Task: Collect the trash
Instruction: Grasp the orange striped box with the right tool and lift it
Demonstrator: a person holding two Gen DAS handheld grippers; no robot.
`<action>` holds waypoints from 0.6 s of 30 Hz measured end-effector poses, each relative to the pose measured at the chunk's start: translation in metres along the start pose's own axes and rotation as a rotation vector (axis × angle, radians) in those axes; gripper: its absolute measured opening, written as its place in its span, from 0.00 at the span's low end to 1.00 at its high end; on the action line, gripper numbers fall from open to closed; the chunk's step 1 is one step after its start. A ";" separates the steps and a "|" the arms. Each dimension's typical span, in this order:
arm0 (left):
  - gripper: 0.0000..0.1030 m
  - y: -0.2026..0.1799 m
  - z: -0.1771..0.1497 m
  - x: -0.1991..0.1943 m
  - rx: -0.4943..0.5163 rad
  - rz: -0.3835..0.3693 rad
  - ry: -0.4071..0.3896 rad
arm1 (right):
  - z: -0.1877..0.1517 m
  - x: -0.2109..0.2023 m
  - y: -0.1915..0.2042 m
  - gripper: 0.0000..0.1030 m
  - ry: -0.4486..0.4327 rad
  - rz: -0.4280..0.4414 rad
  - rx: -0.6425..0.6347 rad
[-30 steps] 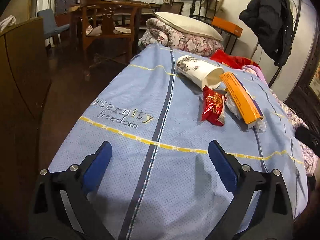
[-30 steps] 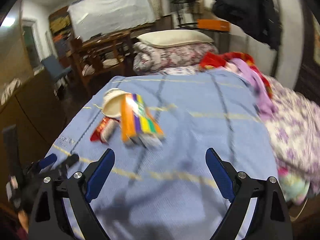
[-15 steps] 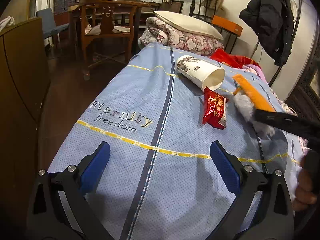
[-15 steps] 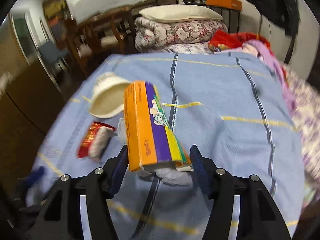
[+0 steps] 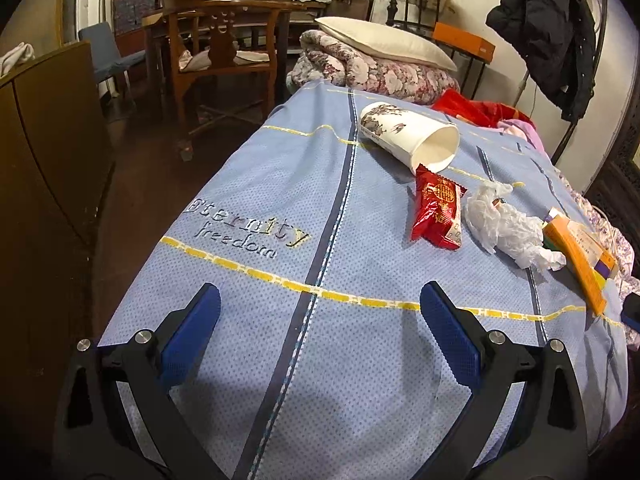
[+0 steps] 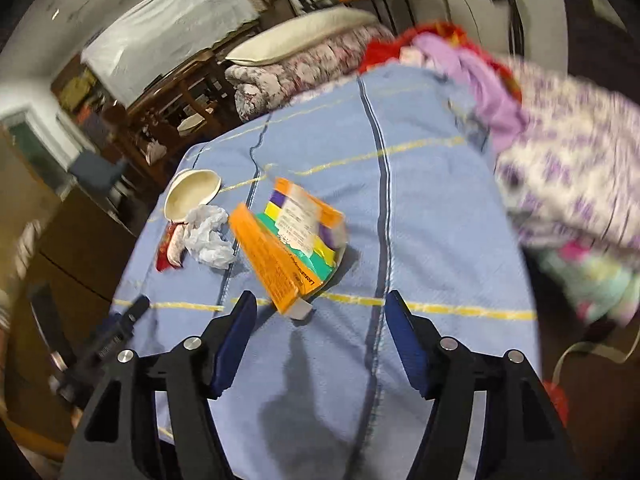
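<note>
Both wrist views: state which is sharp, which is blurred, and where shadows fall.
Left wrist view: sharp, fisheye-curved; left gripper shadows the blue bedspread. Right wrist view: motion-smeared, worst on the floral bedding; orange box fairly legible, right gripper shadow below.

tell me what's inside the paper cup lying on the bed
The paper cup lies on its side, mouth facing the red snack wrapper. What shows of its white inside looks empty. The deep end near its base is not visible, so something small there cannot be ruled out.

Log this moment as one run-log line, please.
task: collect trash | right gripper: open, jaws just reopened, orange box ahead, not gripped | left gripper: open, empty | cup, red wrapper: uncollected
</note>
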State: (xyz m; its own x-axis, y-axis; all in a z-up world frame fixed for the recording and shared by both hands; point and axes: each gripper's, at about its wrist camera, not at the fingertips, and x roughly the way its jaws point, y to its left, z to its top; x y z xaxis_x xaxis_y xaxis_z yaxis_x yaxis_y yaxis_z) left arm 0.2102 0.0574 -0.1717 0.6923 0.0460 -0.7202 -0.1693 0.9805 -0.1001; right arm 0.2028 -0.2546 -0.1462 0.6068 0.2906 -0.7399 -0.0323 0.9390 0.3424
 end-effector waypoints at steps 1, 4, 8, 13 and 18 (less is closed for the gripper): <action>0.93 0.000 0.000 0.000 -0.002 0.001 0.000 | -0.001 -0.003 0.006 0.65 -0.018 -0.021 -0.045; 0.93 -0.001 -0.001 0.000 -0.004 0.008 0.002 | 0.001 -0.005 0.018 0.65 -0.060 -0.079 -0.147; 0.93 -0.001 -0.001 0.000 -0.004 0.010 0.002 | 0.008 0.007 0.026 0.67 -0.055 -0.100 -0.221; 0.93 -0.001 -0.002 0.001 -0.001 0.011 0.003 | 0.030 0.031 0.029 0.83 -0.064 -0.158 -0.236; 0.93 0.000 -0.002 0.000 -0.008 -0.001 0.001 | 0.021 0.047 0.034 0.37 -0.036 -0.153 -0.255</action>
State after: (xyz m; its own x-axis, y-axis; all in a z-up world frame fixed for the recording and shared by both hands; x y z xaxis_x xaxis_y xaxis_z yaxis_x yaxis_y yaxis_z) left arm 0.2089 0.0571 -0.1733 0.6916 0.0447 -0.7209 -0.1740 0.9790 -0.1062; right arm 0.2466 -0.2127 -0.1568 0.6473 0.1394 -0.7494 -0.1337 0.9887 0.0685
